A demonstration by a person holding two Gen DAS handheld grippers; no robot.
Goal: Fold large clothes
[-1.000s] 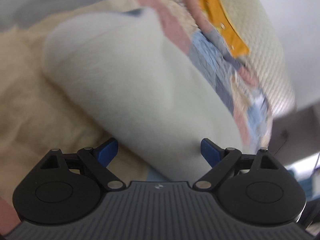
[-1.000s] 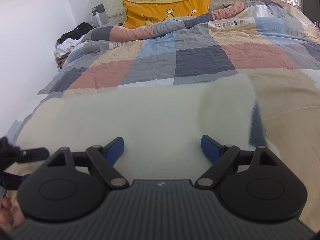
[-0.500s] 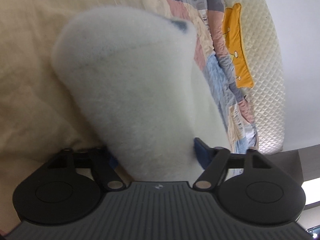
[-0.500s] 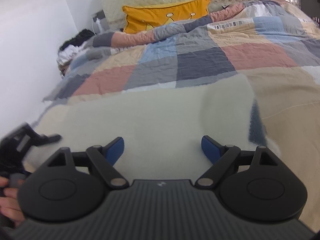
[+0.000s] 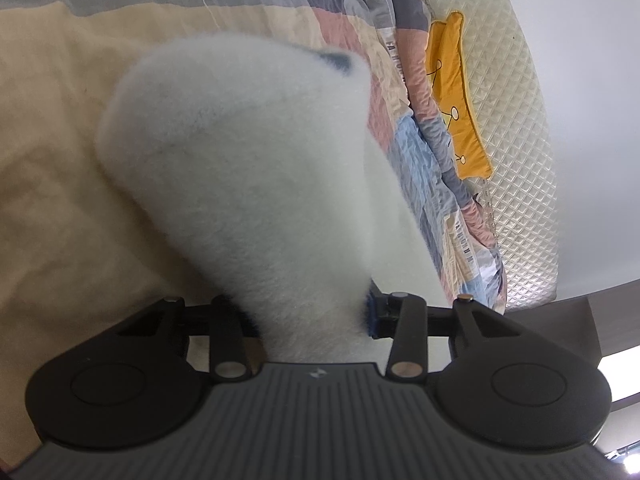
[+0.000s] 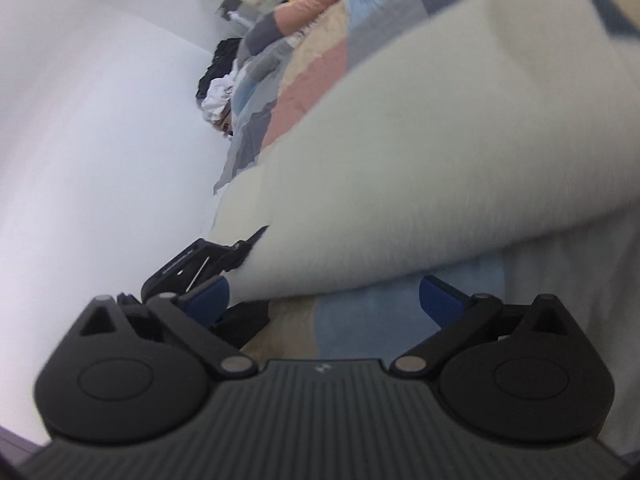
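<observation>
Both grippers sit at one edge of the fleece (image 5: 256, 184), a pale fluffy garment that lies across the quilt (image 5: 52, 128) of a bed. In the left wrist view the left gripper (image 5: 312, 316) has a thick bunch of fleece between its jaws; the jaws are closing, and the blue pads (image 5: 370, 316) already press into the pile on both sides, so the pinch looks made or nearly so. Beyond the jaws the fleece rises in a rounded hump, with a dark blue patch at its far tip. In the right wrist view the right gripper (image 6: 324, 300) is rolled over to one side and its jaws are opening, spread wide. The fleece edge hangs just above and ahead of its pads, with nothing pinched between them; bare quilt shows in the gap. The left gripper's black body shows there at the fleece's corner, just beside the right one's near pad.

By this look, the step in hand is taking hold of one side of the fleece, ready to fold it over. The left hold seems set. Next, the right gripper likely needs to push forward under the edge, level itself out, and close on a full bunch, since thick pile slips from a shallow bite. A yellow pillow (image 5: 452, 96) leans at the headboard (image 5: 516, 128), well apart
</observation>
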